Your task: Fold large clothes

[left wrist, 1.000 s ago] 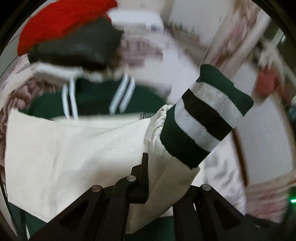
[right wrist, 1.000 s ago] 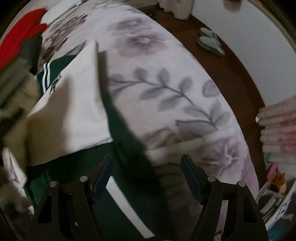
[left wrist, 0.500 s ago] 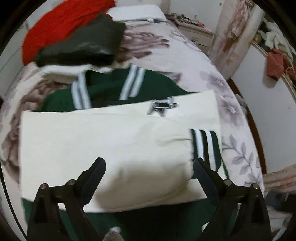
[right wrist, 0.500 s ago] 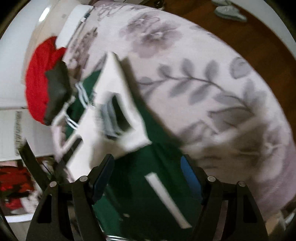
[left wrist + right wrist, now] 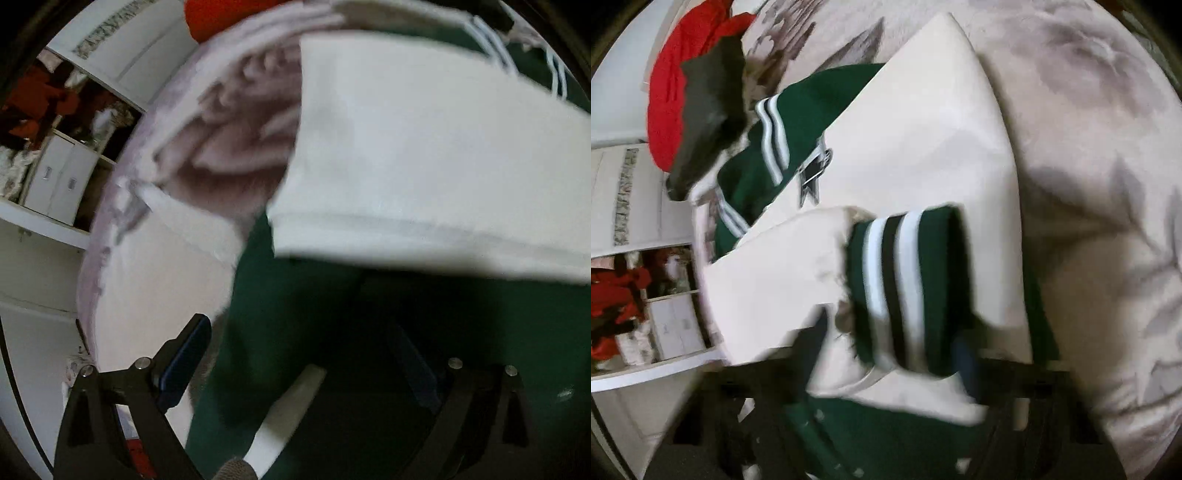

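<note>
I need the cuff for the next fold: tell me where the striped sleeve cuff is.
In the right wrist view the striped cuff lies low at centre on the cream sleeves, just beyond the right gripper.

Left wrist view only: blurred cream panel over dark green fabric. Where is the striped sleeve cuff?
Observer: In the right wrist view, the green knit cuff with white and black stripes lies across the folded cream jacket front.
Operator: Right side gripping yet?
Observer: The right gripper is closing, with cream fabric between its fingers. Blur hides whether they press on it.
</note>
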A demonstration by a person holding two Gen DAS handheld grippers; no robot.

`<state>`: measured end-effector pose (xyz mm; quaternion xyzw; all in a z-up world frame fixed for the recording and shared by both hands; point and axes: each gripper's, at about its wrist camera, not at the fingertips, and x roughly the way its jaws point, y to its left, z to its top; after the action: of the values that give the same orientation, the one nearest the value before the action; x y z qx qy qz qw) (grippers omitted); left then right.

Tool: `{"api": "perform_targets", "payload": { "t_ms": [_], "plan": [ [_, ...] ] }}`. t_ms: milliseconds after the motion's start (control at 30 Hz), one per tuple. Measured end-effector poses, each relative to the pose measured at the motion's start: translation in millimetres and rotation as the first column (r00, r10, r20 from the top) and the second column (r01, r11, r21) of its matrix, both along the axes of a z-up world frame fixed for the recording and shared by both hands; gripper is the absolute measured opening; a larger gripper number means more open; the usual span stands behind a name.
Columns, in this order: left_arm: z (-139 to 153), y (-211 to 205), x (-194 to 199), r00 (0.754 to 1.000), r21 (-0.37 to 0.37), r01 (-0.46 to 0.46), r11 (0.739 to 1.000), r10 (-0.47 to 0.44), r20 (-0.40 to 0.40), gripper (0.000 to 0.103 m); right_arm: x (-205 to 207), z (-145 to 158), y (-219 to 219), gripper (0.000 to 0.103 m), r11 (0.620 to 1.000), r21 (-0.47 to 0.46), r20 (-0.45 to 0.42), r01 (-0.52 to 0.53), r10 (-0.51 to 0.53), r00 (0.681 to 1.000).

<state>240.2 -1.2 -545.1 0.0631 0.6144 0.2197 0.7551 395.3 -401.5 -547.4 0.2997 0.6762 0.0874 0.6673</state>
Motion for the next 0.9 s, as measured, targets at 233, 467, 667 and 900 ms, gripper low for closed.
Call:
{"api": "perform_targets", "payload": {
  "t_ms": [233, 467, 667, 900],
  "plan": [
    [-19.6, 5.8, -4.1, 0.993, -0.072, -0.028, 0.997, 0.036, 0.114, 0.103, 16.1, 0.2, -26.5, 0.005, 0.985, -0.111, 0.021, 0.131, -0.130, 0.991],
    [5.4, 12.6, -21.6, 0.993, -0.195, -0.051, 0.980, 0.071, 0.095, 0.103, -55.5, 33.8, -4.1, 0.037, 0.997, -0.076, -0.048, 0.017, -0.021, 0.999],
    [42.0, -29.1, -100.6, 0.997, -0.298, 0.072, 0.952, -0.067, 0.026, 0.103, -236.1, 24.9, 42.7, 0.048, 0.996, 0.075, -0.285, 0.039, -0.016, 0.958],
    [26.3, -111.9, -187.4, 0.965, -0.566, 0.117, 0.816, -0.229, -0.130, 0.103, -369.6, 18.1, 7.1, 0.052, 0.957, -0.022, -0.372, 0.290, -0.277, 0.886]
  ]
}}
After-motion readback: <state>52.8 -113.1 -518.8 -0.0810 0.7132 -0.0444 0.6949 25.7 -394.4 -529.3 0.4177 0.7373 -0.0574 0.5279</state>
